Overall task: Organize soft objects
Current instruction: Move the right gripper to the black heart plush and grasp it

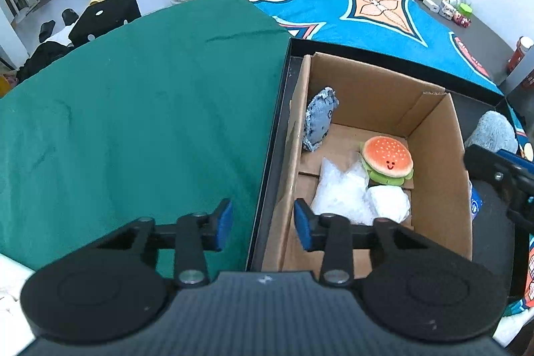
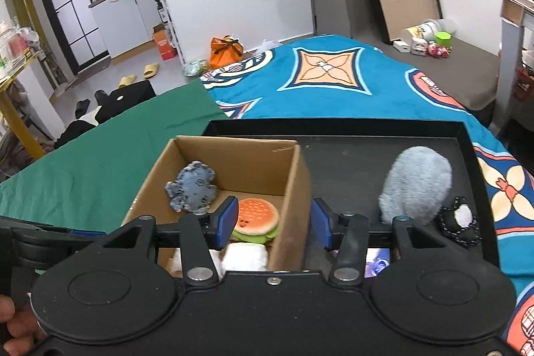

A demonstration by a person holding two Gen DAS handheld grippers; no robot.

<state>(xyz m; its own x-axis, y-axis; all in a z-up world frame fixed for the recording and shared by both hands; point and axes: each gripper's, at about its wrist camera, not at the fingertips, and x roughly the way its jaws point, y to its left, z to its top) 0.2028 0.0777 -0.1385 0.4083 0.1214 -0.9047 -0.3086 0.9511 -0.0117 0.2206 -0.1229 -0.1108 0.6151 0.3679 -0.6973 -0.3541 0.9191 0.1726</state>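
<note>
A cardboard box (image 1: pixel 440 155) stands in a black tray (image 1: pixel 277 135). Inside lie a burger plush (image 1: pixel 387 159), a blue denim plush (image 1: pixel 319 119), and two white soft bundles (image 1: pixel 343 192). My left gripper (image 1: pixel 263 224) is open and empty, above the tray's left rim. My right gripper (image 2: pixel 274 224) is open and empty, straddling the box's right wall (image 2: pixel 290 209). In the right wrist view the burger (image 2: pixel 257 217) and denim plush (image 2: pixel 193 186) sit in the box; a grey fluffy plush (image 2: pixel 417 186) and a black-and-white plush (image 2: pixel 462 224) lie on the tray (image 2: pixel 347 162).
A green cloth (image 1: pixel 140 109) covers the table left of the tray; a blue patterned cloth (image 1: pixel 367 9) lies behind. The right gripper shows at the left wrist view's right edge (image 1: pixel 504 175). Small toys and jars (image 2: pixel 427 39) sit at the far right.
</note>
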